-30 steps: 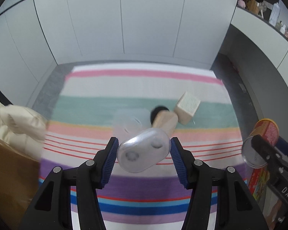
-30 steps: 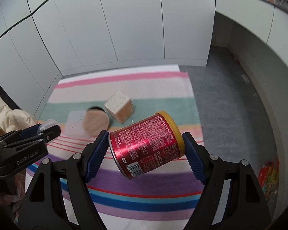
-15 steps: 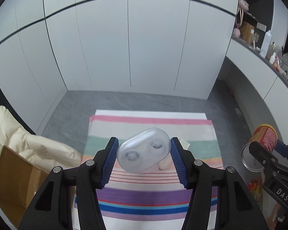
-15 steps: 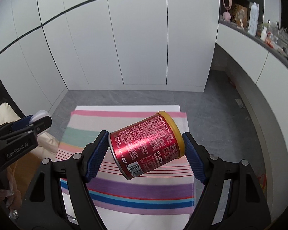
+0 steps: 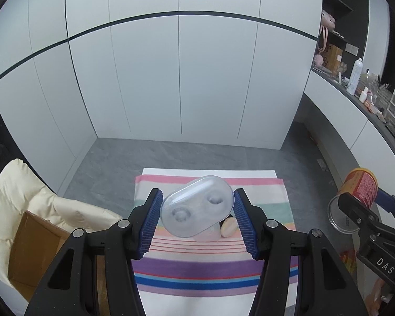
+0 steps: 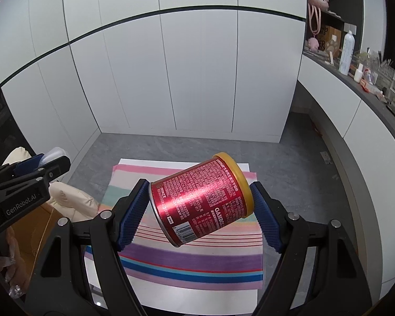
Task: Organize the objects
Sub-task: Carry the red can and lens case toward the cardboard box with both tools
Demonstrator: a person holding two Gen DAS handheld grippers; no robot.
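Note:
My left gripper (image 5: 197, 218) is shut on a clear oval plastic container (image 5: 196, 209), held high above the striped mat (image 5: 213, 266). A red can with a yellow lid (image 6: 200, 202) sits tilted between the blue pads of my right gripper (image 6: 199, 216), which is shut on it. In the left wrist view the same red can (image 5: 360, 187) shows at the right edge. The left gripper's tip with the clear container (image 6: 51, 155) appears at the left of the right wrist view. Far below on the mat lie a round wooden-lidded item (image 5: 228, 227) and a pale box, mostly hidden behind the container.
A cream padded cushion (image 5: 26, 200) and a brown cardboard box (image 5: 31, 252) sit left of the mat on the grey floor (image 5: 171, 155). White cabinet doors (image 5: 171, 79) close off the back. A cluttered counter (image 5: 366, 97) curves along the right.
Both grippers have risen well above the mat with their loads still held. The mat and the items on it look much smaller and farther away, and more wall and floor show.

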